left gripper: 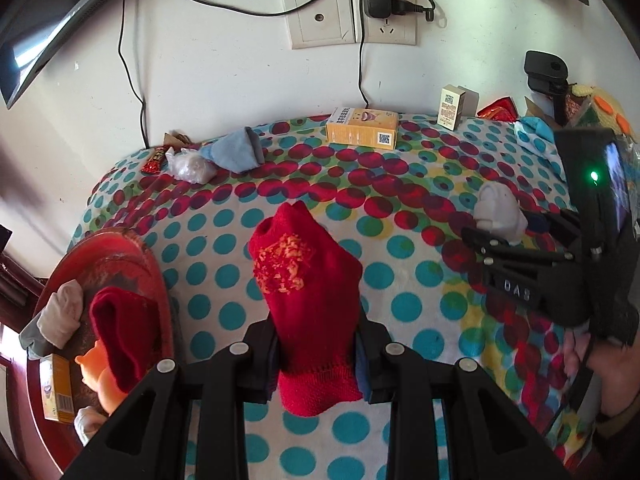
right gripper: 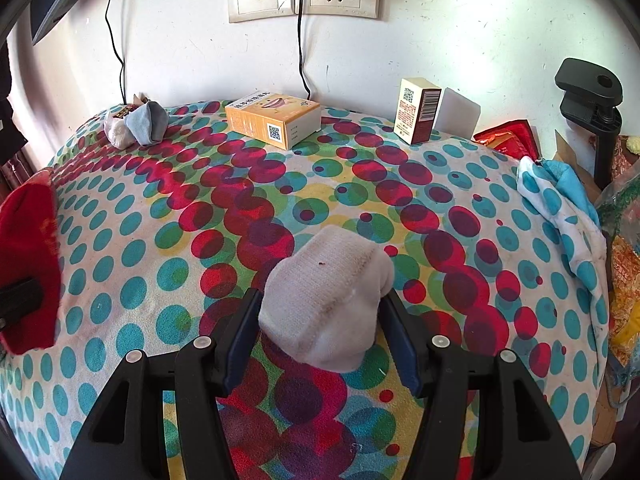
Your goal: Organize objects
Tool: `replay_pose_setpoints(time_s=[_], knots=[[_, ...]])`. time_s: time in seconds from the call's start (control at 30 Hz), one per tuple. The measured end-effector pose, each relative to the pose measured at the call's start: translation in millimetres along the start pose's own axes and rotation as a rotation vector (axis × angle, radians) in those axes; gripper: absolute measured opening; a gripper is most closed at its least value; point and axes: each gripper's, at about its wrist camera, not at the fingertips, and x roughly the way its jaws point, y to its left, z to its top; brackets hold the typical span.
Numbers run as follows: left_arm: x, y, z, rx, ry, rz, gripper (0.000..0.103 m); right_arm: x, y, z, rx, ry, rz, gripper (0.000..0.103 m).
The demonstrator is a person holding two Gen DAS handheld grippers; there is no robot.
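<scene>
Both wrist views look steeply down from close over the dotted tabletop [left gripper: 224, 240], facing the far wall; both show the orange box [right gripper: 276, 120].

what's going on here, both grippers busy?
Yes. A person holds both grippers over a polka-dot cloth. The left gripper is shut on a red sock, beside a red tray that already holds another red sock, a pale sock and a small box. The right gripper is shut on a white sock. Two boxes and a blue sock remain near the wall.
</scene>
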Motion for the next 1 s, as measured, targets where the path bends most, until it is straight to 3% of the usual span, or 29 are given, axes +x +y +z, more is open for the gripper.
replay_pose_setpoints(time_s=[0.57, 1.0], knots=[[-53, 52, -37, 0.060, -0.050, 0.070, 0.031, 0, 0, 2, 0.001, 0.001, -0.009, 0.059], [-79, 131, -48, -0.052, -0.052, 0.148, 0.032, 0, -1, 1, 0.001, 0.001, -0.012, 0.061]])
